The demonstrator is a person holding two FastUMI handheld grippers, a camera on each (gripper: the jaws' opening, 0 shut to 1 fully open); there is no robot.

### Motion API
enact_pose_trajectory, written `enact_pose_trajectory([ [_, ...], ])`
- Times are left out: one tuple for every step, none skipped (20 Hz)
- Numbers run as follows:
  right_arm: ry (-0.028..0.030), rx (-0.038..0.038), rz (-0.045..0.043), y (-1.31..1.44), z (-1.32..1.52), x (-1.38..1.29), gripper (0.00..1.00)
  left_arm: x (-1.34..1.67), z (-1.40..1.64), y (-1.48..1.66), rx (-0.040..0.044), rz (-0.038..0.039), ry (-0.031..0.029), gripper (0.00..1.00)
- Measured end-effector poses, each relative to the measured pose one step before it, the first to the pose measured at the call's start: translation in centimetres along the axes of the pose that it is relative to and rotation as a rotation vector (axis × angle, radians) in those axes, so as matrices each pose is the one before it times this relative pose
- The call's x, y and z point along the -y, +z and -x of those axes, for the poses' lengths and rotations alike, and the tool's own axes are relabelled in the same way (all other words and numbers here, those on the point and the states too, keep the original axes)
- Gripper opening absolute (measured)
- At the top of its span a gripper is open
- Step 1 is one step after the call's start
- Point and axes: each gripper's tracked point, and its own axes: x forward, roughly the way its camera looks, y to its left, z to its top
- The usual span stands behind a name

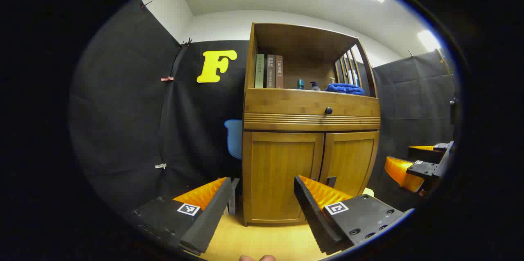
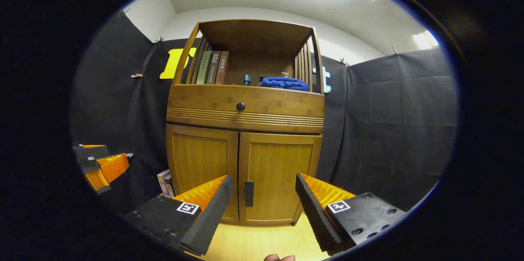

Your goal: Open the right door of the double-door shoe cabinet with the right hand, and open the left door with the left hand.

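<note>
while both doors (image 2: 241, 171) stay closed, the shoe cabinet (image 2: 245, 113) stands on yellow floor (image 2: 262, 244); left gripper (image 1: 262, 203) and right gripper (image 2: 264, 201) hang released.

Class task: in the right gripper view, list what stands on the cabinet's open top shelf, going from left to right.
Three upright books → small teal bottle → folded blue towel. Something pale stands behind the towel; it is too hidden to place.

- I see three upright books (image 2: 213, 67) at the left of the open upper shelf.
- A folded blue towel (image 2: 285, 83) lies at the shelf's right; small bottles (image 1: 306, 85) stand between it and the books.
- More books (image 2: 165, 182) lean on the floor against the black cloth.
</note>
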Motion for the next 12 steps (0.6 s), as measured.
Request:
enact_pose_trajectory([
  [0.00205, -0.00248, 0.00348, -0.067, 0.069, -0.118, 0.97, 0.131, 0.075, 0.014, 0.00025, -0.00559, -0.0005, 0.95],
  [0.00249, -0.00145, 0.00285, -0.107, -0.017, -0.128, 0.97, 0.016, 0.003, 0.078, 0.00045, -0.00406, 0.00112, 0.95],
  [0.00153, -0.00291, 0.0003, -0.023, 0.024, -0.034, 0.97, 0.02, 0.013, -0.138, 0.00015, -0.00256, 0.00027, 0.95],
  [0.00149, -0.00171, -0.00216, -0.148, -0.003, 0.009, 0.97, 0.071, 0.027, 0.098, 0.00016, -0.00146, -0.00017, 0.95],
  [0.00172, -0.00416, -0.00236, -0.091, 0.02, -0.069, 0.97, 0.028, -0.021, -0.047, 0.00027, -0.00026, -0.00126, 0.95],
  [0.00087, -0.00283, -0.00146, -0.091, -0.07, -0.12, 0.97, 0.052, -0.036, 0.014, -0.00114, -0.00053, -0.00098, 0.95],
  [0.00041, -0.00341, 0.00034, -0.112, 0.011, -0.046, 0.97, 0.019, 0.048, -0.036, -0.00279, -0.00098, 0.00066, 0.95],
  [-0.00085, -0.00202, 0.00015, -0.104, -0.053, -0.038, 0.97, 0.022, 0.004, -0.181, -0.00227, -0.00133, -0.00131, 0.95],
  [-0.00004, -0.00152, -0.00076, -0.007, -0.077, -0.064, 0.97, -0.104, -0.112, -0.127, -0.00309, -0.0019, -0.00019, 0.95],
  [0.00129, -0.00273, -0.00171, -0.159, 0.044, 0.006, 0.97, 0.021, -0.01, 0.009, -0.00159, -0.00168, -0.00074, 0.95],
  [0.00042, -0.00213, -0.00067, -0.077, 0.039, -0.09, 0.97, 0.042, 0.011, -0.129, -0.00203, -0.0009, -0.00063, 0.95],
  [0.00059, -0.0018, -0.00012, -0.078, -0.098, -0.09, 0.97, 0.047, -0.062, -0.001, -0.00093, -0.00056, -0.00138, 0.95],
])
